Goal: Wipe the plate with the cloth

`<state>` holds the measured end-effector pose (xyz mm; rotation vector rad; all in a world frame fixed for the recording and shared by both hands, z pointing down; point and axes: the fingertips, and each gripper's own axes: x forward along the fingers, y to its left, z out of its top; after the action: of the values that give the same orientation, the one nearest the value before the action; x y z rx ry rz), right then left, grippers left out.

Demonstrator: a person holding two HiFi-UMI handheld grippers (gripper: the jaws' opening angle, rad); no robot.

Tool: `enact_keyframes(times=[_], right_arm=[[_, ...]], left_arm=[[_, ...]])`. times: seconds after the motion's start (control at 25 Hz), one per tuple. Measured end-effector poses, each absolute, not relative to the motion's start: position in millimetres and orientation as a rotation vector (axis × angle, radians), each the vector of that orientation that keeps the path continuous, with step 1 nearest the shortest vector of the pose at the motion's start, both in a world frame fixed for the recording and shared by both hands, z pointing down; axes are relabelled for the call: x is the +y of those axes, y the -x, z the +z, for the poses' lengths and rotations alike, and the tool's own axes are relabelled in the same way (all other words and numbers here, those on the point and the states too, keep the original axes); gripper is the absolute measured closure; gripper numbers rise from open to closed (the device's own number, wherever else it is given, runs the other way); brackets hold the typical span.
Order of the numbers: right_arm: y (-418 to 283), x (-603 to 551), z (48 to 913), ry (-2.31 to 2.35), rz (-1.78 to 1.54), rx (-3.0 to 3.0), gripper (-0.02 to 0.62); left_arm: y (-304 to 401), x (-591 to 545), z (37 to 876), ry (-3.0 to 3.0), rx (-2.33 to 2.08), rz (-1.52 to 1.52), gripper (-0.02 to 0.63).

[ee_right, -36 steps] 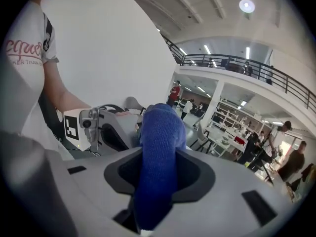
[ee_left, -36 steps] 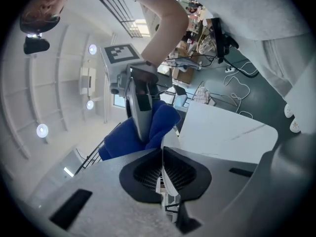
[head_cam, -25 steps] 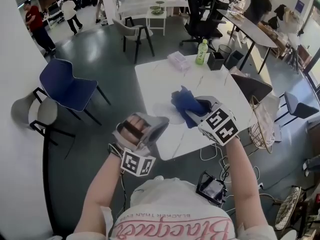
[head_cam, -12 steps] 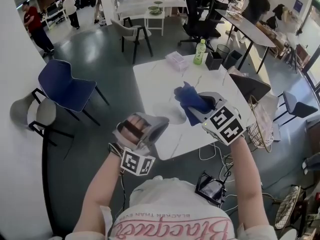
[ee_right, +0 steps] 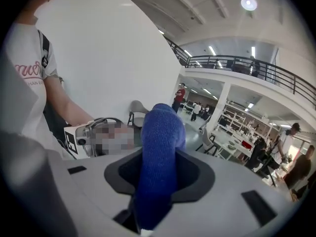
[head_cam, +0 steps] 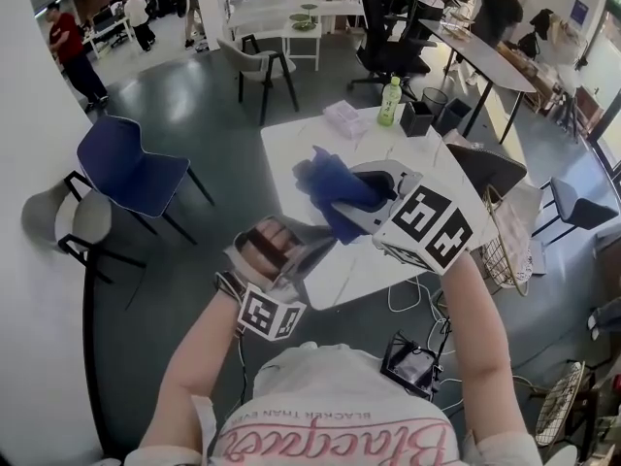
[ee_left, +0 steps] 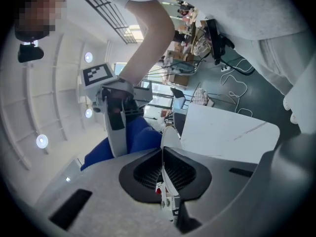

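- Far left: blue chair (head_cam: 126, 168) on the grey floor, well apart from the white table (head_cam: 303, 144).
- Left of centre: left gripper (ee_left: 164, 154), jaws almost together, clamps the rim of the thin white plate (ee_left: 170, 138). Presents the plate edge-on, in the air, near the table's near edge.
- Centre: blue cloth (head_cam: 325, 184), bunched, hangs above the tabletop just beside the plate. Contact between the two not determinable.
- Right of centre: right gripper (head_cam: 354, 212), jaws narrow, pinches the cloth, with a thick fold standing up past the tips.
- Further right and back: green bottle (head_cam: 391, 100), upright on the table near its far edge, well apart from both grippers.
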<state>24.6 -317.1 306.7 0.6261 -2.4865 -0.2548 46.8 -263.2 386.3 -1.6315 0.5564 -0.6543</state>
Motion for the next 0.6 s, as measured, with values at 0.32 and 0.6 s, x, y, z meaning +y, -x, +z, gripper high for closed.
enact_keyframes(times=[0.32,0.6], right_arm=[[13,-327,341,-0.544,-0.294,-2.361,0.463],[4,-341,363,-0.577,-0.24,-2.341,0.463]], left_arm=[[-31,-254,385,1.56,0.491,-0.68,0.595],[-30,-250,393,1.562,0.472,-0.694,0.595]])
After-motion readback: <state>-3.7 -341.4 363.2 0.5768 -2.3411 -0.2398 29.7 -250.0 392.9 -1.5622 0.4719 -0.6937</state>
